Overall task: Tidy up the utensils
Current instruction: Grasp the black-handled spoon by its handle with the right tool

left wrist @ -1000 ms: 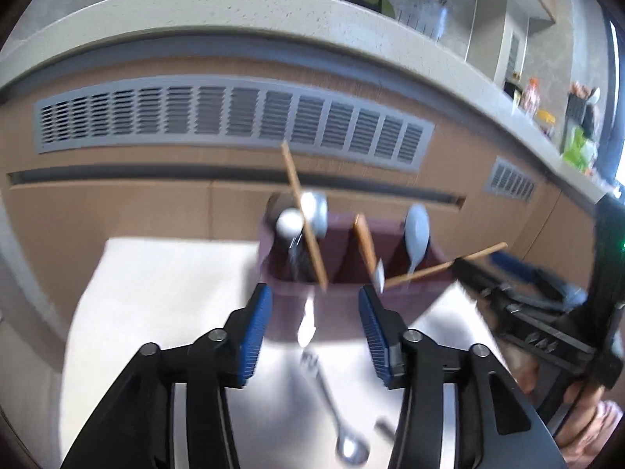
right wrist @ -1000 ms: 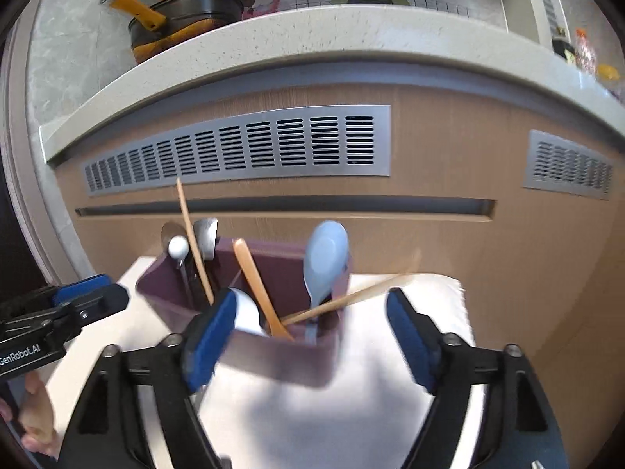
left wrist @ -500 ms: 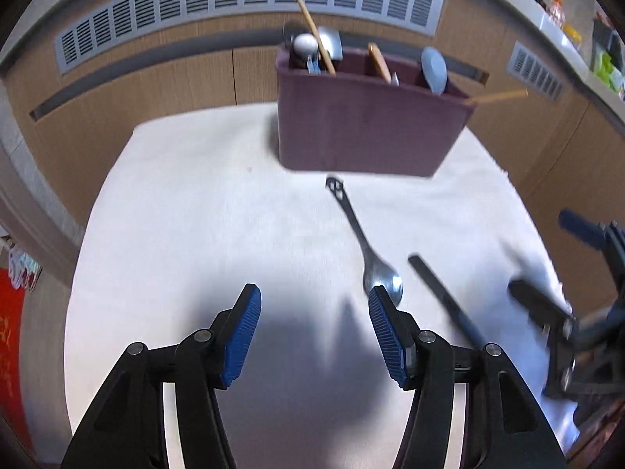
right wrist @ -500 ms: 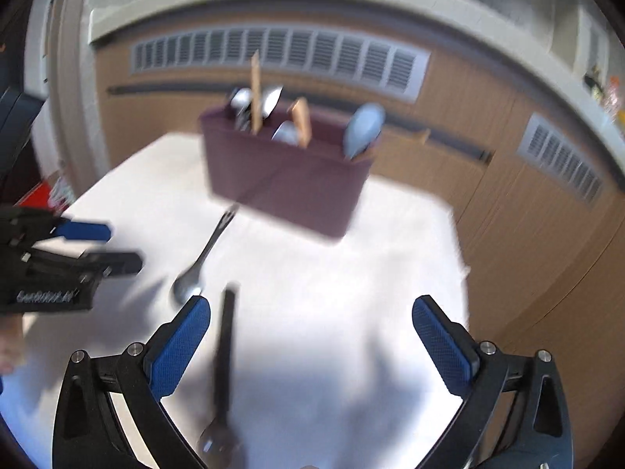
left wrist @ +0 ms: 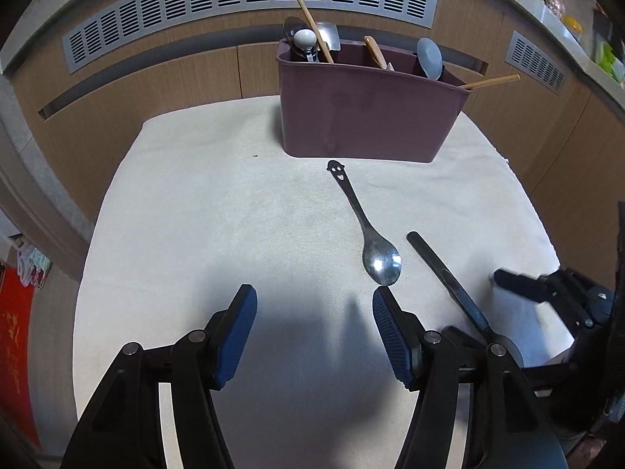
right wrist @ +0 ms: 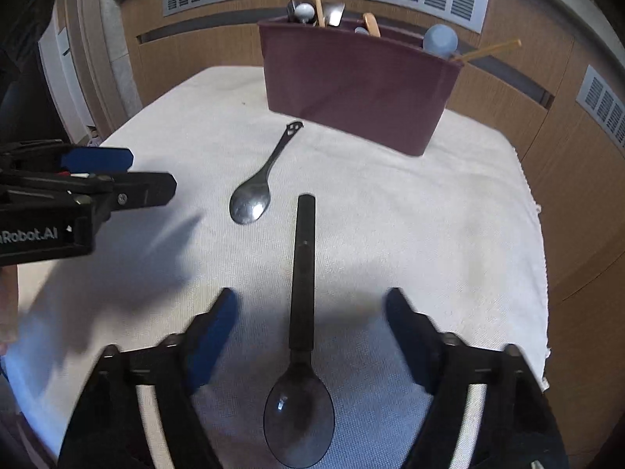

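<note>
A maroon utensil caddy [left wrist: 367, 117] [right wrist: 351, 78] stands at the far side of the white cloth, holding spoons and wooden chopsticks. A steel spoon with a smiley handle [left wrist: 367, 234] [right wrist: 261, 183] lies in front of it. A black spoon [right wrist: 302, 305] [left wrist: 449, 277] lies nearer, handle toward the caddy. My left gripper [left wrist: 312, 324] is open and empty above the cloth, just short of the steel spoon's bowl. My right gripper [right wrist: 312, 332] is open, its fingers on either side of the black spoon's handle, above it.
The white cloth [left wrist: 203, 211] covers a small table. Wooden cabinet fronts with grey vents [left wrist: 242, 4] rise behind the caddy. The cloth's right edge [right wrist: 535, 211] drops off close to the cabinets. The left gripper also shows in the right wrist view [right wrist: 97, 179].
Both grippers have pulled back from the caddy and tilted down toward the cloth. The right gripper has moved over the black spoon; the left has neared the steel spoon.
</note>
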`<move>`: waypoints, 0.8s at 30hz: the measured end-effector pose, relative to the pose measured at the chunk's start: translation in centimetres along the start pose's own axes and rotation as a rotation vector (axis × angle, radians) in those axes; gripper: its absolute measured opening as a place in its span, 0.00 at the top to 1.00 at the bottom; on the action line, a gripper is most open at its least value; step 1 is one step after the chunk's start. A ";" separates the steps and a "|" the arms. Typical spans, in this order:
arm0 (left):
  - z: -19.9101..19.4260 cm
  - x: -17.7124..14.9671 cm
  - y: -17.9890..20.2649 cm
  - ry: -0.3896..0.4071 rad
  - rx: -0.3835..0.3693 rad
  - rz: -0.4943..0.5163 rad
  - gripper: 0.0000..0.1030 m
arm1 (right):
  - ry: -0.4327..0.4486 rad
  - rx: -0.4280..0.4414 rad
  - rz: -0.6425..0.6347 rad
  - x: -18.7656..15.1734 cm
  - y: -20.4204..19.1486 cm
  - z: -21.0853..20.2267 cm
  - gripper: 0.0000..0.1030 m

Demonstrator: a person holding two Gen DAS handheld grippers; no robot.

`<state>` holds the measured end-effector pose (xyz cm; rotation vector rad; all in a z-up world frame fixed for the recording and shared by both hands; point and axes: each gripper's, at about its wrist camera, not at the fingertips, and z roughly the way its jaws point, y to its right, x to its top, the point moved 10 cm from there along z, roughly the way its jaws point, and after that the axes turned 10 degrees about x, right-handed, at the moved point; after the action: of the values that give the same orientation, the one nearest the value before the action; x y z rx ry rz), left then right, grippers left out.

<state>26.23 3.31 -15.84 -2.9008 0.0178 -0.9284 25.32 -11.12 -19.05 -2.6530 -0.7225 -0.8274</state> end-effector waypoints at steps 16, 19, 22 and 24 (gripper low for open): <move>2.8 1.8 3.6 -0.066 -0.094 -0.008 0.38 | 0.014 -0.037 0.140 -3.1 5.5 -2.7 0.89; 4.0 2.5 4.5 -0.094 -0.122 -0.032 0.38 | 0.029 -0.037 0.161 -3.2 5.6 -2.9 0.89; 5.0 3.3 5.3 -0.087 -0.095 -0.021 0.40 | 0.033 -0.041 0.162 -3.2 5.5 -2.9 0.87; 5.3 3.4 5.3 -0.075 -0.064 -0.010 0.46 | 0.036 -0.039 0.164 -3.2 5.6 -2.9 0.86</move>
<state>32.14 -1.61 -18.64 -2.9951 0.0283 -0.8346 24.67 -18.17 -19.19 -2.6804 -0.4774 -0.8490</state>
